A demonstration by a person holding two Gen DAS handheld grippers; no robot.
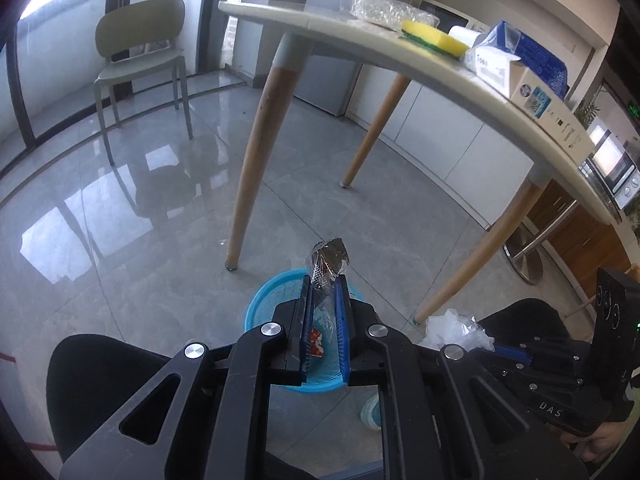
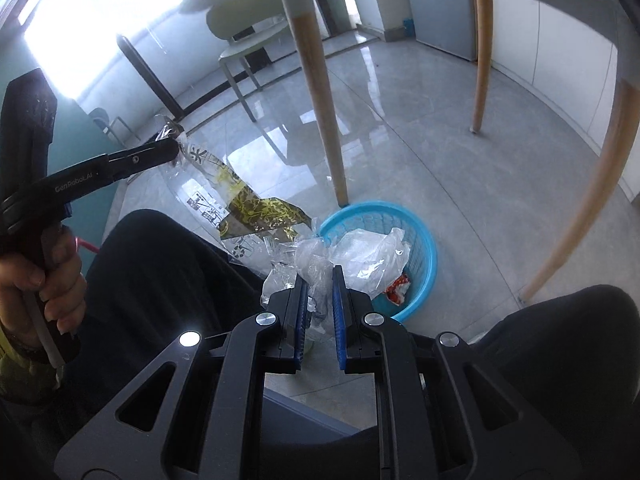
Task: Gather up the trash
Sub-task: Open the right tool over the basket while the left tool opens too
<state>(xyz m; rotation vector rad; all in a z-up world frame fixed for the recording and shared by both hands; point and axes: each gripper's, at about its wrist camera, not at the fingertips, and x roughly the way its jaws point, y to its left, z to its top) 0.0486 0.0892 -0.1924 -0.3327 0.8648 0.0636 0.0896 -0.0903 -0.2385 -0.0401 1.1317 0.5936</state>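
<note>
While the left hand-held gripper (image 1: 325, 280) pinches a clear wrapper (image 1: 326, 268), the right hand-held gripper (image 2: 320, 280) clamps crumpled plastic (image 2: 360, 256) above the basket (image 2: 424, 236)

Your surface (image 1: 360, 46) is a pale round top on tapered wooden legs (image 1: 256, 152). Along the edge nearest you, it carries a crumpled clear plastic wrapper (image 1: 380, 8), a yellow sponge (image 1: 434, 38), a white roll (image 1: 464, 35), a blue tissue pack (image 1: 528, 50) and a white box (image 1: 536, 100). Below, the glossy grey tile floor (image 1: 140, 208) holds a blue mesh basket (image 2: 420, 236) by one leg, and a green chair (image 1: 142, 60) well apart.
</note>
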